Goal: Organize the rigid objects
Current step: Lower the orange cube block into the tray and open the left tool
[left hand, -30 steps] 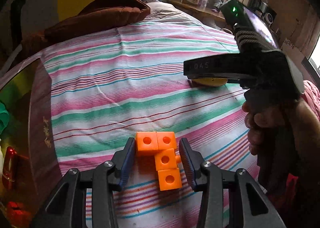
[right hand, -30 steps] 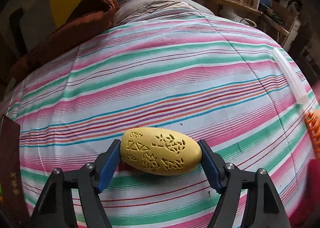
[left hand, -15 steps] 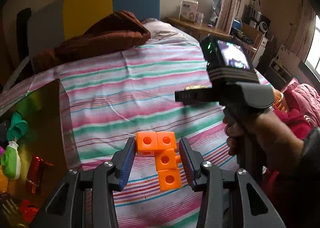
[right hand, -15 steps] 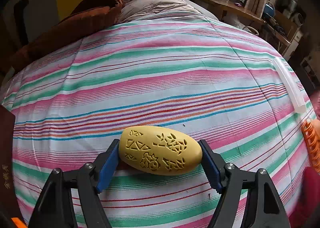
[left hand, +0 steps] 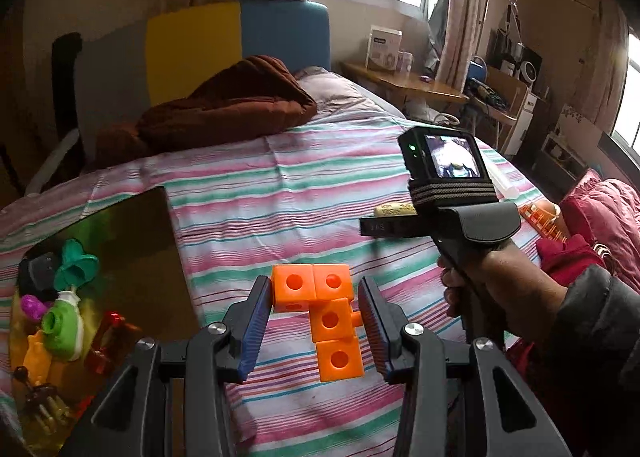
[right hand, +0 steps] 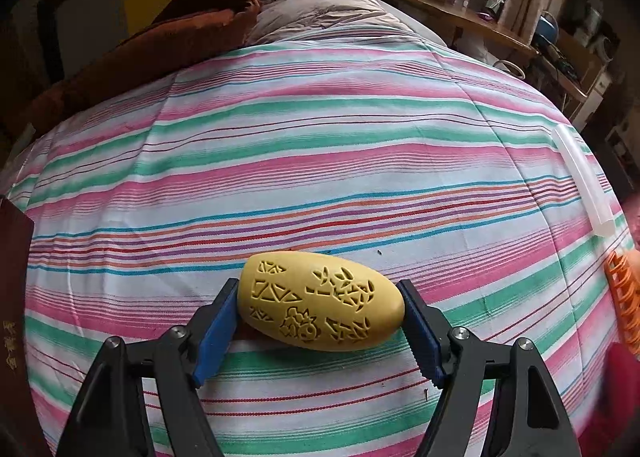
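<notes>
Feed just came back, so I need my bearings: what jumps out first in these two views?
The left gripper holds a cluster of orange cubes above the striped bedspread, with a box of small toys at its left. The right gripper clamps a carved yellow oval end to end, low over the same bedspread.

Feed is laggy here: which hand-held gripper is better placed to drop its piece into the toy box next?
Left, probably. The left hand-held gripper holds the orange block piece lifted, with the toy box just beside it. The right hand-held gripper holds the yellow oval low over the striped sheet, farther away.
</notes>
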`<action>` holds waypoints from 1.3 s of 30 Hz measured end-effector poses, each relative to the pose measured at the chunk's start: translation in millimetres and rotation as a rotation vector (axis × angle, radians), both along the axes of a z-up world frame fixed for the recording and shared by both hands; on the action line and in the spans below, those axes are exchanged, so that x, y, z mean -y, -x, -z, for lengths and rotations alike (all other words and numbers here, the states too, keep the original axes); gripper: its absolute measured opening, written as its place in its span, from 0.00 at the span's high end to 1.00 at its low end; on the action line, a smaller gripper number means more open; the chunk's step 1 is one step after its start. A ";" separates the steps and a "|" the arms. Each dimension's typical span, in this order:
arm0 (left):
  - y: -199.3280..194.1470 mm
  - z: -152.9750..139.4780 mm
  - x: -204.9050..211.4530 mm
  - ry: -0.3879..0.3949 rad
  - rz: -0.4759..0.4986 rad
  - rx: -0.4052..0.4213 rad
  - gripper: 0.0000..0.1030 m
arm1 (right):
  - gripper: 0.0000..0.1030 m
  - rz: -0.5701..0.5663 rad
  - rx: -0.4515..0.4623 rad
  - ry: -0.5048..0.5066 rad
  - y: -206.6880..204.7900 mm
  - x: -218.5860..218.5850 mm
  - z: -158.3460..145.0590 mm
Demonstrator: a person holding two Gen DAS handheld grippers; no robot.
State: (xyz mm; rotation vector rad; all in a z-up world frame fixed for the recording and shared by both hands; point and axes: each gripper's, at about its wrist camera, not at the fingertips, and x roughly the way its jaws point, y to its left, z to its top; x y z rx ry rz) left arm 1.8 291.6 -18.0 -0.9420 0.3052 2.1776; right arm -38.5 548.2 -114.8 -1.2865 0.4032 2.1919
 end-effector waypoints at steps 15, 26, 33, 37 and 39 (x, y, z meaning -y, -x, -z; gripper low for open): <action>26.8 2.6 116.7 -0.013 -0.226 0.067 0.57 | 0.26 -0.034 0.008 -0.011 3.7 8.7 -1.0; 50.4 10.4 198.3 -0.067 -0.373 0.137 0.57 | 0.26 -0.046 0.015 -0.019 5.5 15.0 -1.1; 58.2 32.1 171.8 -0.067 -0.304 0.225 0.57 | 0.26 -0.051 0.017 -0.017 5.4 17.5 -1.0; 62.7 40.7 160.1 -0.039 -0.288 0.234 0.56 | 0.26 -0.052 0.017 -0.014 5.7 16.9 -0.8; 65.8 47.3 155.4 -0.022 -0.274 0.247 0.56 | 0.26 -0.053 0.017 -0.015 6.1 17.1 -0.7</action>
